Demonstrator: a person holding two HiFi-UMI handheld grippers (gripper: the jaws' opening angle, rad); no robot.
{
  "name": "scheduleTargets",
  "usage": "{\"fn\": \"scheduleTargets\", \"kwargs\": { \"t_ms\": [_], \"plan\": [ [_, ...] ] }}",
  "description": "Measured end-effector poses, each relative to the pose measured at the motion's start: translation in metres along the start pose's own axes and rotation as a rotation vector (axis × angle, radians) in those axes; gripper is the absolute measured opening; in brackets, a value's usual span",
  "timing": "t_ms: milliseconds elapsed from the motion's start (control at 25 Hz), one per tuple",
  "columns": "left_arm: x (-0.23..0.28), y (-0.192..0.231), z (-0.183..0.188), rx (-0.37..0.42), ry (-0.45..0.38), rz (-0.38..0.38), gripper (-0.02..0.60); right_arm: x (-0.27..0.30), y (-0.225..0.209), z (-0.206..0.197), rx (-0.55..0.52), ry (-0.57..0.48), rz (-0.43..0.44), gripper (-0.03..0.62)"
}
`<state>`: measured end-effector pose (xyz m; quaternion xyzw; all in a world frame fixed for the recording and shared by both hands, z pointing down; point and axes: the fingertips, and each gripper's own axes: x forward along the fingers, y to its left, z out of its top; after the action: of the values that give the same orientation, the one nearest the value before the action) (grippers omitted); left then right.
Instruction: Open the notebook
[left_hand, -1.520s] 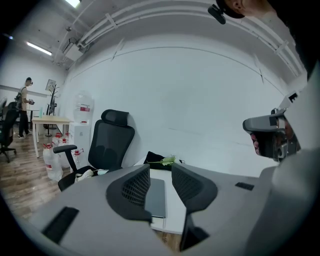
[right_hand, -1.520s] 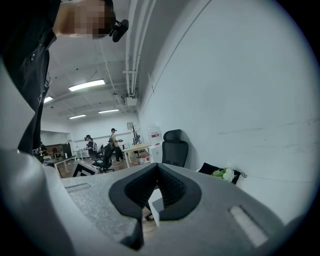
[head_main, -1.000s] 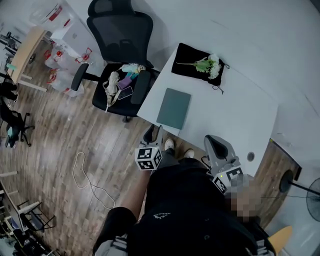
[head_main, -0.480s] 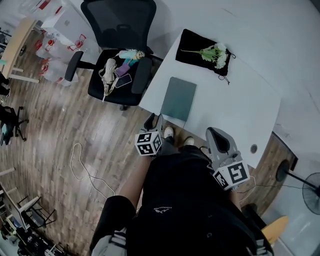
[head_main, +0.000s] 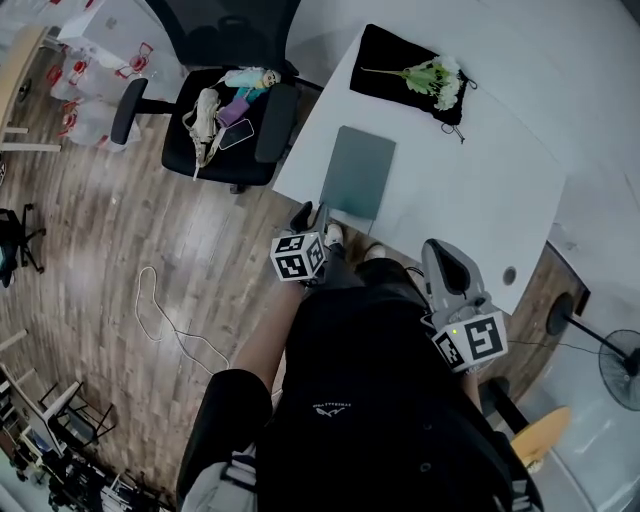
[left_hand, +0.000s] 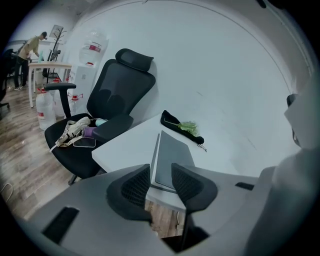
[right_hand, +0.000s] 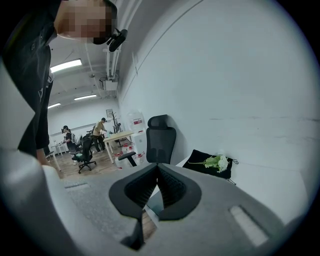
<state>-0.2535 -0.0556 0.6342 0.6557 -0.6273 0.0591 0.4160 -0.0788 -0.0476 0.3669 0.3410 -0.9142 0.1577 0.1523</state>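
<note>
A closed grey-green notebook (head_main: 358, 172) lies flat on the white table (head_main: 470, 190), near the table's front edge. My left gripper (head_main: 309, 218) hovers just short of that edge, below the notebook, and is open with nothing between its fingers. In the left gripper view the notebook (left_hand: 172, 159) lies straight ahead, beyond the left gripper (left_hand: 161, 182). My right gripper (head_main: 434, 250) hangs at the table's front edge to the right of the notebook; in the right gripper view the right gripper (right_hand: 157, 172) is shut and empty.
A black pouch (head_main: 385, 55) with a sprig of white flowers (head_main: 432, 75) lies at the table's far end. A black office chair (head_main: 225, 100) carrying small items stands left of the table. A cable (head_main: 160, 320) lies on the wood floor. A fan (head_main: 620, 370) stands at the right.
The head view has drifted, so table and chair sit higher in the frame. Both grippers have come slightly nearer the table's front edge. The notebook stays closed and untouched.
</note>
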Motion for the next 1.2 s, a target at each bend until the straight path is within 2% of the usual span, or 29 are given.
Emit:
{"fn": "scheduleTargets", "kwargs": {
  "t_ms": [480,840,1000,1200],
  "plan": [
    [0.020,0.001,-0.018,0.002,0.069,-0.025,0.135,0.004,0.000,-0.008,-0.005,0.039,-0.019,0.005],
    [0.034,0.000,-0.027,-0.029,0.110,-0.052,0.135,0.008,-0.004,-0.016,-0.005,0.071,-0.035,0.005],
    [0.034,0.003,-0.027,-0.058,0.117,-0.058,0.121,0.009,-0.002,-0.015,-0.007,0.068,-0.044,0.005],
    [0.032,0.003,-0.025,-0.047,0.109,-0.053,0.092,0.009,-0.002,-0.018,-0.006,0.069,-0.051,0.005]
  ]
}}
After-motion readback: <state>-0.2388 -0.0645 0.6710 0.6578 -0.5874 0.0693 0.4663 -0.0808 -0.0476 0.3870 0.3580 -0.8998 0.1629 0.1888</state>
